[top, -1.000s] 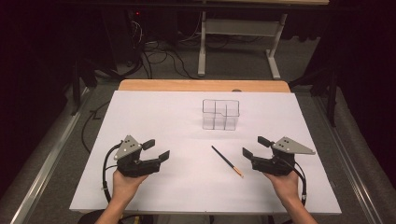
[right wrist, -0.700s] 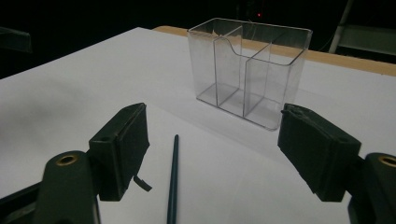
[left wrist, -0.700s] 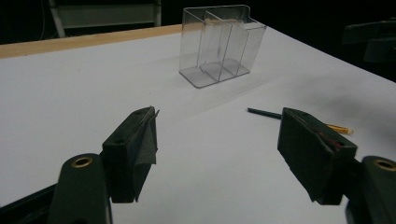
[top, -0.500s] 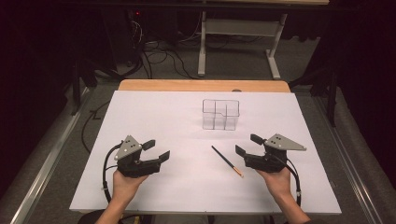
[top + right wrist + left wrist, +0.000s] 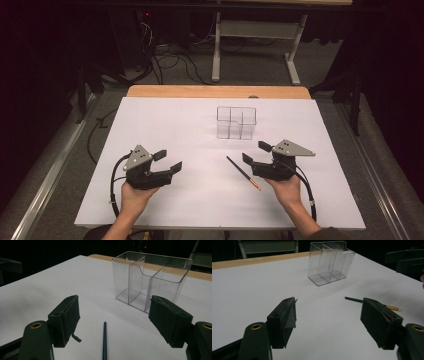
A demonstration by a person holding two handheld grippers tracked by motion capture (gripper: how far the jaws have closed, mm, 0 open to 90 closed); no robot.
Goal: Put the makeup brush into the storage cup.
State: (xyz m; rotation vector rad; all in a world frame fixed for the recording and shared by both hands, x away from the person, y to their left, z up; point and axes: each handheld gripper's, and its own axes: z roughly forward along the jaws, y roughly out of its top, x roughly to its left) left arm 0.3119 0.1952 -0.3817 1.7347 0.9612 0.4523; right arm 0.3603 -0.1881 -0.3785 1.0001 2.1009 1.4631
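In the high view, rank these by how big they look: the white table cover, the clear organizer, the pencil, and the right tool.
1. white table cover
2. right tool and clear organizer, which look about alike, so I won't rank them
3. pencil, thinnest by far

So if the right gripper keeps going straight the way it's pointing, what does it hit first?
Most likely the pencil, which lies on the table between the open jaws of the right gripper. Beyond it stands the clear plastic box. Whether the jaws would pass above the pencil is unclear.

clear divided box [image 5: 236, 122] upright on white table [image 5: 165, 120], seemingly empty.
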